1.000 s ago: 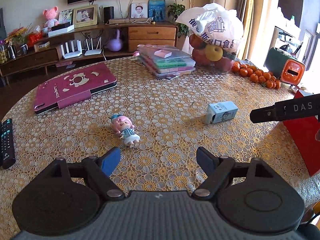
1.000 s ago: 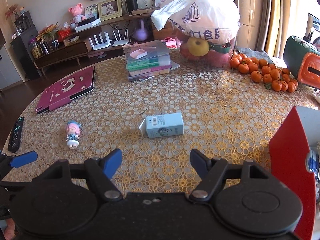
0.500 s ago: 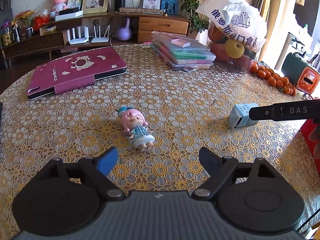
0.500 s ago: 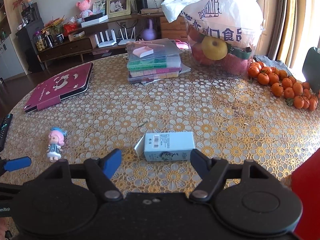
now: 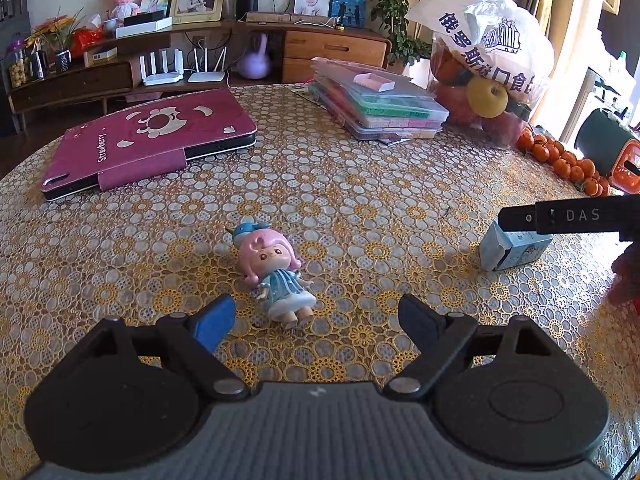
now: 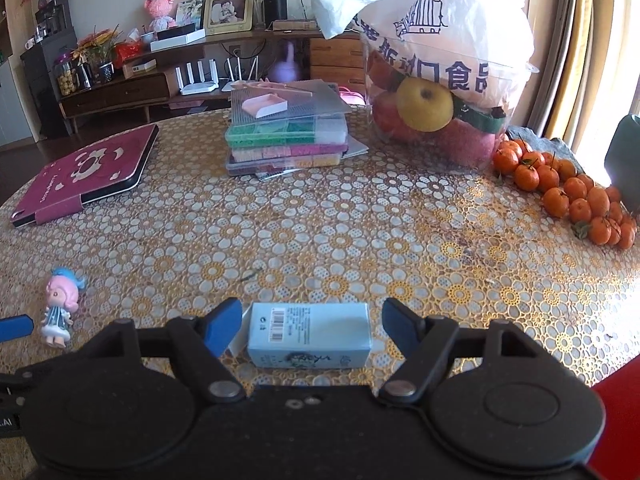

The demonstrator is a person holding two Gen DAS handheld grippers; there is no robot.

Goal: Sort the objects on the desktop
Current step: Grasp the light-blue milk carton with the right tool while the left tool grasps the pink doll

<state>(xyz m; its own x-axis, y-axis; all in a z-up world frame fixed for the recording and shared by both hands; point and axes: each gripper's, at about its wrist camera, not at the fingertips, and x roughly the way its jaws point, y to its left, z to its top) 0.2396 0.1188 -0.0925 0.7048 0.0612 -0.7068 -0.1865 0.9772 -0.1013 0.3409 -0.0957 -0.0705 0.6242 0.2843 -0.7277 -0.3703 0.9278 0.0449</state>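
- Leftmost on the lace-patterned tablecloth [image 5: 360, 184] lay a magenta tablet case [image 5: 148, 140] marked "Strawberry", flat and well apart from the toys.
- Next, the left gripper [image 5: 316, 320] hung low over the cloth with its fingers spread wide, gripping nothing.
- Just ahead of it, a pink-haired doll figurine [image 5: 276, 272] in a blue dress lay on its back, feet toward the gripper and nearer the blue-padded finger [image 5: 212, 320]; whether that pad touched it was hard to tell.
- Farther back, near the middle, a stack of clear bead organizer boxes [image 6: 286, 140] stood with a small pink scoop [image 6: 266, 105] on top.
- Toward the right, a light-blue carton [image 6: 308, 334] lay on its side between the spread fingers of the right gripper [image 6: 312, 326], one end flap open; neither finger pressed it.
- Behind it stood a clear tub of fruit [image 6: 436, 120] under a white plastic bag [image 6: 436, 12].
- Farthest right, a heap of mandarins [image 6: 568, 192] rested on the cloth beside the tub.
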